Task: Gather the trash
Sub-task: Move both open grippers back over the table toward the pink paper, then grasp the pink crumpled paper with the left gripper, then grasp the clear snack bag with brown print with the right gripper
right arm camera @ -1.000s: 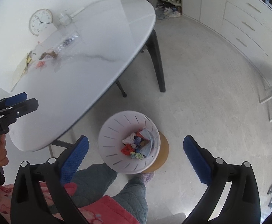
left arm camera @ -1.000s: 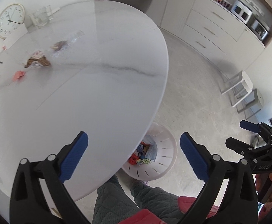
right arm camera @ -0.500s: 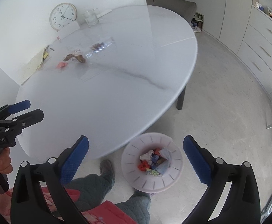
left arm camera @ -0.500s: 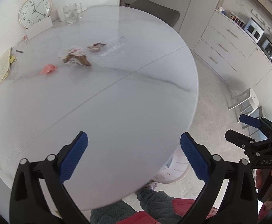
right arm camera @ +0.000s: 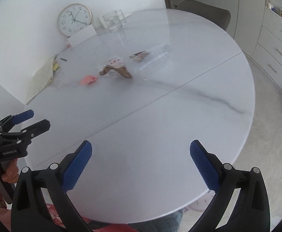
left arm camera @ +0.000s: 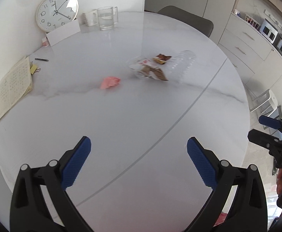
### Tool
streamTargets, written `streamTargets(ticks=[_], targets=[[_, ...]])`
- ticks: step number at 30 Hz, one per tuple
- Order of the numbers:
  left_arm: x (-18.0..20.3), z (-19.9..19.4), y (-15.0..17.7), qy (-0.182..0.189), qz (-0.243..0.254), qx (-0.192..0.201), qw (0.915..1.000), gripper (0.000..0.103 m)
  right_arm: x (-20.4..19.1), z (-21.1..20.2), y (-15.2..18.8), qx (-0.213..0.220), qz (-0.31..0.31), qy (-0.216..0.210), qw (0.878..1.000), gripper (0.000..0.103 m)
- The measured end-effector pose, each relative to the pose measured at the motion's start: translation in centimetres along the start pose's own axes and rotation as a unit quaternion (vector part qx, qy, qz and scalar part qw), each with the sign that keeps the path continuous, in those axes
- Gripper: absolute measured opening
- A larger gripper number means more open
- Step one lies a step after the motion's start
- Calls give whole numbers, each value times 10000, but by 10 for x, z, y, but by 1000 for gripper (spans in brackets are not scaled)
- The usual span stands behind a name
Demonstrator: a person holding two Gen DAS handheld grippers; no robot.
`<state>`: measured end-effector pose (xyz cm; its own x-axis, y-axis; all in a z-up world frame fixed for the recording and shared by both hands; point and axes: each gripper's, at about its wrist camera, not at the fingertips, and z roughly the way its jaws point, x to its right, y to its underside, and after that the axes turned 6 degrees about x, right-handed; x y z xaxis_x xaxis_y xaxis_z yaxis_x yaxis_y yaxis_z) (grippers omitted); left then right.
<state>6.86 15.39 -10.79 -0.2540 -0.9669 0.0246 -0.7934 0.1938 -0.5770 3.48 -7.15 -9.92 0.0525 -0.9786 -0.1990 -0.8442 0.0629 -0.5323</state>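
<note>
White marble fills both views, a round table point(left arm camera: 121, 119) with a seam running across it, and both grippers hang over its near edge with nothing in them. The left gripper point(left arm camera: 139, 162) has its blue pads spread wide, and the right gripper point(right arm camera: 141, 164) is just as wide, each plainly readied for a fresh pick rather than carrying anything. The trash lies well apart from them, toward the far middle of the tabletop: a crumpled pink paper point(left arm camera: 110, 82) on the left, a torn snack wrapper point(left arm camera: 149, 70) just right of it, a small brown wrapper point(left arm camera: 161, 58) beyond that, and a clear plastic bottle point(left arm camera: 181, 63) lying on its side against the pile. Along the far left rim sit things that look like keepers, not rubbish: a wall clock point(left arm camera: 56, 11) propped against the wall, a glass pitcher point(left arm camera: 106, 17), a notebook point(left arm camera: 12, 85) and a pen point(left arm camera: 41, 59). A white bin point(right arm camera: 202, 203) just peeks out below the near edge in the right wrist view, handy for drops. Judging by the layout, the next reach goes forward to the cluster, and the bottle, slick and round, may roll when pinched.
</note>
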Motion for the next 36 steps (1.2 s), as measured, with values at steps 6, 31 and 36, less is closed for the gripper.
streamTargets(ticks=[6, 31, 36], targets=[[-46, 34, -15, 137, -211, -59, 9997, 95, -37, 22, -22, -144, -284, 65, 9995, 101], [-74, 220, -102, -186, -22, -579, 9981, 56, -49, 150, -134, -314, -876, -51, 9956, 101], [-79, 219, -100, -207, -83, -543, 9983, 47, -49, 154, -135, -353, -848, -78, 9957, 101]])
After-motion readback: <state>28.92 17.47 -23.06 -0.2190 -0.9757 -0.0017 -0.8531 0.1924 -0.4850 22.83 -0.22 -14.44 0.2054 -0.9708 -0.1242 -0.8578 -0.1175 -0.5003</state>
